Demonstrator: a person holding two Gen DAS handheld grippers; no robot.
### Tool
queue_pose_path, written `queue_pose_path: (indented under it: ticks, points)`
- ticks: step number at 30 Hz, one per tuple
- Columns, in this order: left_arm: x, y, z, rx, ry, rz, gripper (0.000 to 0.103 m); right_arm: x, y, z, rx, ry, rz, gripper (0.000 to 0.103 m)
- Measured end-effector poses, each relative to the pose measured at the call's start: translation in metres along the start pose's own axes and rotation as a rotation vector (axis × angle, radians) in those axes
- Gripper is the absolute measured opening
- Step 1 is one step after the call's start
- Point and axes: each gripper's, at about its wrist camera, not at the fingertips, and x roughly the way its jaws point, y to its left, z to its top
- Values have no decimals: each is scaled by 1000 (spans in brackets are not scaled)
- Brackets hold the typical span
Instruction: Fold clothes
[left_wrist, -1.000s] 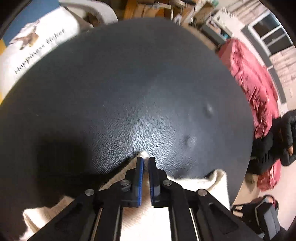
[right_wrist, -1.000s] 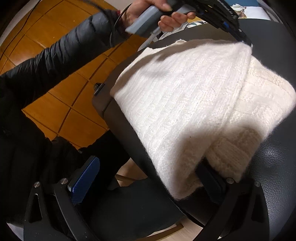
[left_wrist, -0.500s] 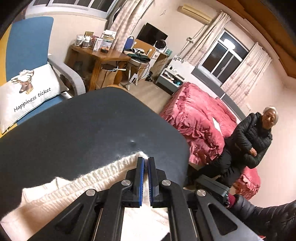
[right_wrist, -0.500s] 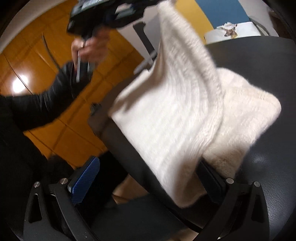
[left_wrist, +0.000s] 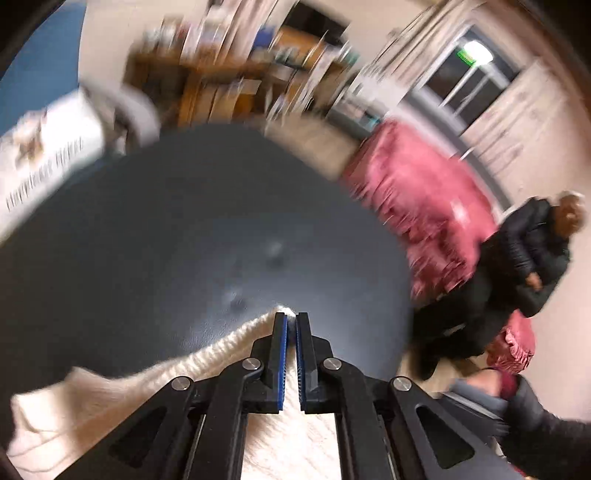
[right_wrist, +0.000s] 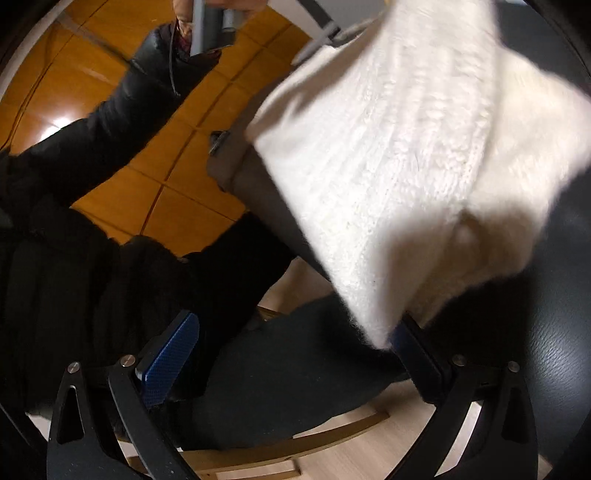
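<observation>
1. Blurred bedroom fills the upper part of the left wrist view: a wooden desk (left_wrist: 221, 92) at upper centre, a window (left_wrist: 465, 81) at upper right, a bed with a pink cover (left_wrist: 417, 199) at right, and a person in a dark jacket (left_wrist: 524, 266) at the right edge beside it.
2. Below that, a black padded surface (left_wrist: 177, 236) takes up the middle of the frame, with a white printed cushion (left_wrist: 48, 155) at the left edge.
3. At lower centre the left gripper (left_wrist: 291, 318) has its jaws closed nearly together, pinching the edge of a cream knitted sweater (left_wrist: 207, 358), which trails from the tips toward the lower left corner.
4. In the right wrist view, an orange wooden floor (right_wrist: 159, 184) shows at upper left, crossed by a black sleeve (right_wrist: 110, 125).
5. Here the sweater (right_wrist: 406, 155) hangs across the upper right, lifted at the top edge, its lower corner draping down onto the black surface (right_wrist: 546, 350).
6. At the bottom, the right gripper (right_wrist: 291, 339) stands wide open; its right finger touches the sweater's lower corner, but nothing is clamped.
</observation>
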Motion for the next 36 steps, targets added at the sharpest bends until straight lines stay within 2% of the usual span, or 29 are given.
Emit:
queue_pose_path:
  ticks: [1,2,5,6,9,10,13,16,18,20,21,23,25,26,28,30,32,33,36]
  points:
    - [18,8,-1,-24,24,43,3,-3,-1,-2,0,-23,12,103]
    - [34,19,-2,-60,54,50,4,-6,-1,-5,6,-39,15,103]
    - [59,46,-3,-200,123,23,4,-11,-2,-12,37,-76,13,103]
    - [58,50,-3,-216,118,15,5,-13,-2,-15,47,-88,12,103]
    - [31,67,-6,-284,48,-17,9,-26,2,-22,72,-113,-93,103]
    - [15,71,-12,-284,12,-11,13,-36,8,-22,69,-153,-118,103]
    - [-35,83,-29,-282,-93,6,14,-66,25,-23,59,-276,-190,103]
    - [-60,83,-77,-230,-112,98,14,-72,51,-6,-22,-394,-220,103]
    - [-69,87,-108,-224,-114,144,15,-56,59,10,-50,-405,-245,103]
    - [-63,105,-145,-262,-76,236,15,-34,53,28,-45,-403,-307,103]
    - [-60,113,-154,-265,-85,241,15,-26,43,33,-24,-386,-368,103]
    - [-73,119,-165,-258,-144,202,14,-11,9,38,91,-331,-519,101]
    - [-92,119,-162,-203,-185,118,17,-20,6,37,90,-380,-512,101]
    - [-98,117,-160,-155,-200,126,19,-25,7,38,104,-382,-505,101]
    - [-111,113,-152,11,-220,190,20,-38,10,41,128,-398,-505,101]
    - [-110,111,-142,109,-177,170,21,-45,22,47,90,-436,-474,101]
    - [-98,107,-127,163,-119,112,23,-49,26,54,75,-467,-452,102]
    - [-90,101,-115,187,-95,113,23,-50,23,57,80,-479,-447,102]
    - [-61,107,-101,217,49,43,23,-42,15,64,114,-489,-442,102]
